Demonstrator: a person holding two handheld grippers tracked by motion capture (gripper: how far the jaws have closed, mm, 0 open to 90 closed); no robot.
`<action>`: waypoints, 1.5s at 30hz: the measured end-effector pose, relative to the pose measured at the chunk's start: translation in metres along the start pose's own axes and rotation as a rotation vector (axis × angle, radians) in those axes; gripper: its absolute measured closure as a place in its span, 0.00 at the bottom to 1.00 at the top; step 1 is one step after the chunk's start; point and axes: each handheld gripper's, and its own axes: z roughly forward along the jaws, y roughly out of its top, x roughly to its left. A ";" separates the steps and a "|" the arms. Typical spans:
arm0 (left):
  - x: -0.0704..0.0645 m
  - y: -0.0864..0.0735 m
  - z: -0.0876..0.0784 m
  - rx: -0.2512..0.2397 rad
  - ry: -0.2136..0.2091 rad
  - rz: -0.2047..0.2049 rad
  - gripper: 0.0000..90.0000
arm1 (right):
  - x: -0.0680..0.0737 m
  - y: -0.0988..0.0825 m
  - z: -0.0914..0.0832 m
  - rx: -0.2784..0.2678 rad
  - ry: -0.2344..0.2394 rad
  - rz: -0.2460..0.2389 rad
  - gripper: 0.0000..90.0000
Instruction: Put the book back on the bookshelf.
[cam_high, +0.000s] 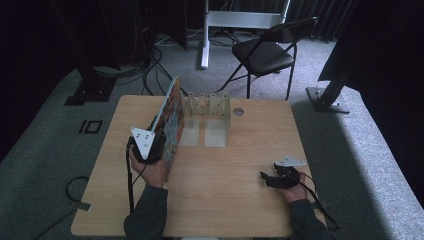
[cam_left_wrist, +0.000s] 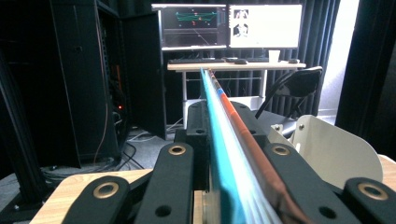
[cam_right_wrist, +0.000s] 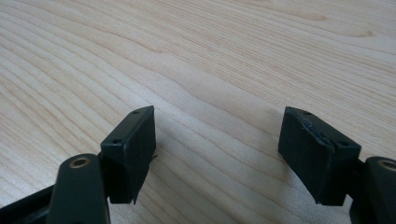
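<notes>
No legible text, label or number. Book cover (cam_high: 172, 117) print blurred beyond reading. Two monitors (cam_left_wrist: 229, 25) show graphics only; characters too small to read.

You sit in lab or recording studio: black curtains (cam_high: 340, 15) around, grey carpet (cam_high: 350, 130), wooden table (cam_high: 240, 195), cables on floor (cam_high: 150, 65), folding chair (cam_high: 265, 50), desk with two lit monitors (cam_left_wrist: 229, 25), equipment rack (cam_left_wrist: 88, 84).

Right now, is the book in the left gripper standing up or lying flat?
Standing on edge. The book rises from the table, clamped by the left gripper.
</notes>
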 end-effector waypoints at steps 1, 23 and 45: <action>0.000 0.000 0.000 -0.001 0.003 -0.002 0.89 | 0.000 0.000 0.000 0.000 0.000 0.000 0.30; -0.003 -0.001 0.009 -0.005 0.024 -0.007 0.89 | -0.001 0.000 0.000 0.000 -0.001 0.001 0.30; -0.004 -0.004 0.015 -0.017 0.051 -0.013 0.89 | -0.001 0.000 0.000 0.000 -0.002 0.006 0.30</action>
